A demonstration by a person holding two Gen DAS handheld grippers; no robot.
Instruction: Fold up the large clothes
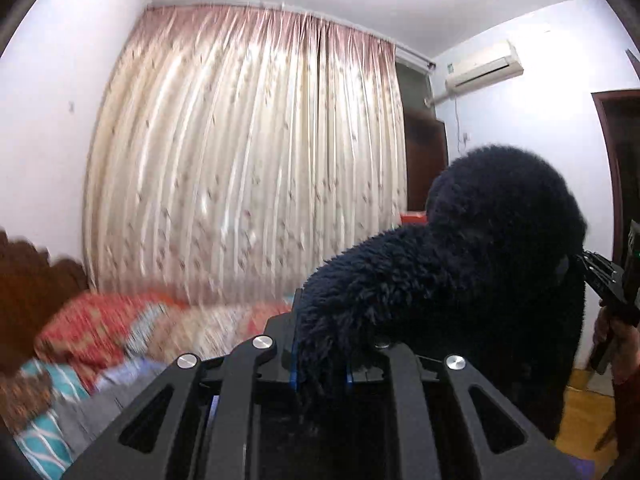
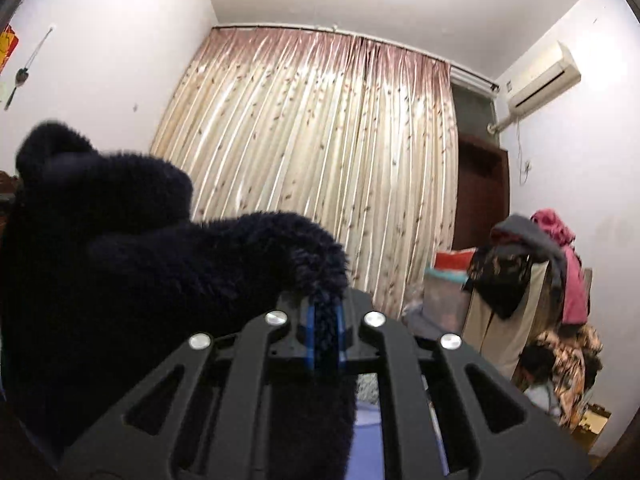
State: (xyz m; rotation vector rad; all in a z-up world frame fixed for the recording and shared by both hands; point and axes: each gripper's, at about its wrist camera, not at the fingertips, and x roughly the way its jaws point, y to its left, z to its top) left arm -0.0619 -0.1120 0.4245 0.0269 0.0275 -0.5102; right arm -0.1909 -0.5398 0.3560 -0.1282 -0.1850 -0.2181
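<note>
The curtain (image 1: 240,152) fills the wall ahead, the bed (image 1: 120,336) lies low on my left, and the fleece (image 1: 460,264), dark and shaggy, hangs in the air between my two grippers. My left gripper (image 1: 320,360) has its fingers clamped on a thick bunch of one edge; my right gripper (image 2: 325,340) pinches a thinner edge, fingers nearly together. To do this lift well, I judge I should keep both grips level and draw them apart until the fleece hangs flat, then lay it on the bed without letting the bulky side slip.
</note>
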